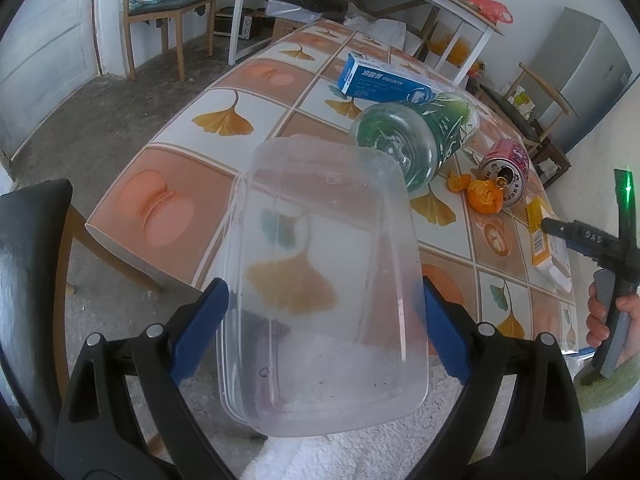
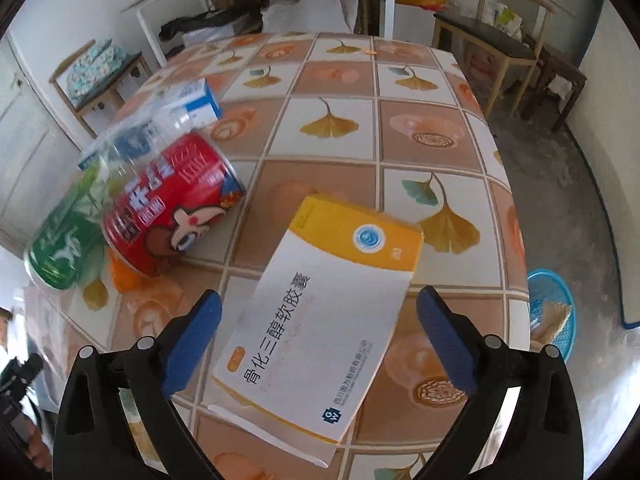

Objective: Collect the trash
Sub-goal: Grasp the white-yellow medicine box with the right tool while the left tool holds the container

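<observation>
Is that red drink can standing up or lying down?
Lying down. The red can rests on its side on the table, its opened top facing sideways.

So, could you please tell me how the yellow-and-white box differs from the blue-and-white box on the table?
The yellow-and-white box is banded yellow across one end; the blue-and-white box is mostly blue along its side. The yellow-and-white box lies flat on its broad face between the open jaws of the right gripper, untouched; the blue-and-white box lies farther off behind the green-labelled bottle. Both are printed cardboard cartons on the tablecloth.
</observation>
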### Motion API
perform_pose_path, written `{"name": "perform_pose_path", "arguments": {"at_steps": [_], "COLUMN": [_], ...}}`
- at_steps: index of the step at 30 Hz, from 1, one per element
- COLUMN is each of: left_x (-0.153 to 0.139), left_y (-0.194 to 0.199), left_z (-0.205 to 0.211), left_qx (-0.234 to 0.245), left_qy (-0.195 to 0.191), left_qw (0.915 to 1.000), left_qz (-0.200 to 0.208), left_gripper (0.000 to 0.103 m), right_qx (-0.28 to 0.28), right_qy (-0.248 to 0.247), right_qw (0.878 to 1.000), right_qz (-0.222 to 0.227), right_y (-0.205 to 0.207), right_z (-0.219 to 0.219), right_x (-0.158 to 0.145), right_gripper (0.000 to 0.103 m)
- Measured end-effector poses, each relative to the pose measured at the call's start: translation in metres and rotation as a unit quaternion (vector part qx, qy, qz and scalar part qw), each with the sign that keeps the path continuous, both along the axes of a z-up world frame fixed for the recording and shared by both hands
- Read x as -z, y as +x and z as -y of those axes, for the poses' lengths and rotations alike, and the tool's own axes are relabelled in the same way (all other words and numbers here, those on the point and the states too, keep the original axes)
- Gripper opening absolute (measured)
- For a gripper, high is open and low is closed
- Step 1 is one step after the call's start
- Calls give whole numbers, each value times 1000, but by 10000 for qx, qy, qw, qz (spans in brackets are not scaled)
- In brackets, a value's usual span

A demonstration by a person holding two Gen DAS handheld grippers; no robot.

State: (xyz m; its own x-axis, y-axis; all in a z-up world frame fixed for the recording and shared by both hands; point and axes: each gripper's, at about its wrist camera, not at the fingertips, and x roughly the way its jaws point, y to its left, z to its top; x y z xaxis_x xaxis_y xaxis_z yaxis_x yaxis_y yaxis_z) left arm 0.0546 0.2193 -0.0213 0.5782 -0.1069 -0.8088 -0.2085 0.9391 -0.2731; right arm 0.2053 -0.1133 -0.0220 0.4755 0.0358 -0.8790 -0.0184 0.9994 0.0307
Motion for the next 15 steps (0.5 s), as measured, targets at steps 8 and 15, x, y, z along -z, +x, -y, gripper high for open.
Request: {"name": "perform_pose_path", "arguments": {"at_steps": [8, 15], "left_x": [0, -1], "left_y": [0, 0], "left_z": [0, 0], "left_qx": [26, 26], "left_qy": [27, 21], "left_qw": [10000, 10000], "left_qz": [-13, -12], "left_gripper": [89, 89], "right_qx": [85, 59], "right_qy": [73, 41], "right_qw": [9999, 10000], "right_qz": [-125, -7], "right_y": [-5, -12], "right_z": [-3, -6], "right_x": [12, 11], "right_gripper": [95, 88]}}
